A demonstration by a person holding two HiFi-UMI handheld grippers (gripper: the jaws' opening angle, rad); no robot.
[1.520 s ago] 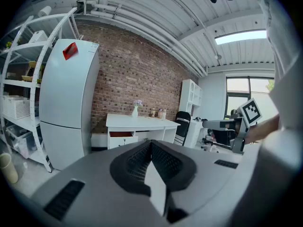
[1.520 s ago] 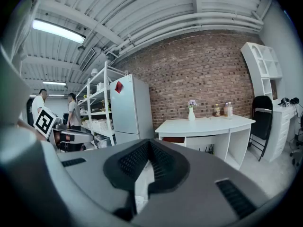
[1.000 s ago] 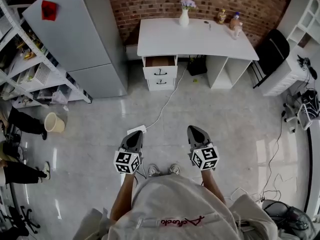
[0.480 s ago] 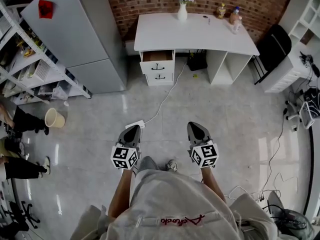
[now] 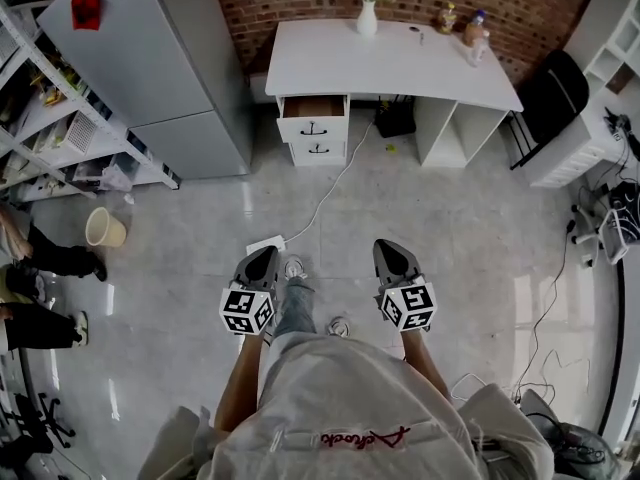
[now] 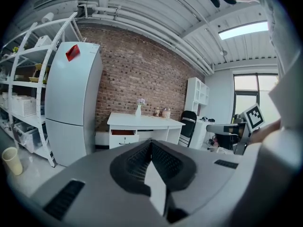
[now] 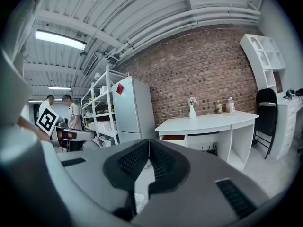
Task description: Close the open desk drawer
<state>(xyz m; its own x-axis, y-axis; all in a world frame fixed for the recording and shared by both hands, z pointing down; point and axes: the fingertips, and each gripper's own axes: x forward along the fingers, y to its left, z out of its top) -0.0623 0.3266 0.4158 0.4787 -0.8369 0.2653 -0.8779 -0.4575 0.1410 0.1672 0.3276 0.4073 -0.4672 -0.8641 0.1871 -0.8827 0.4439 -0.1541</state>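
The white desk stands against the brick wall, far ahead of me. Its top left drawer is pulled out and shows a brown inside. The drawer below it is closed. My left gripper and right gripper are held side by side over the floor, well short of the desk, both shut and empty. The left gripper view shows its shut jaws below the desk and the open drawer. The right gripper view shows its shut jaws with the drawer beyond.
A grey fridge stands left of the desk, with metal shelving further left. A bucket and people's legs are at the left. A power strip with its cable lies on the floor ahead. A black chair stands at the right.
The person has taken a step: one foot now shows forward between the grippers. Both grippers stay shut and keep their places in the view.
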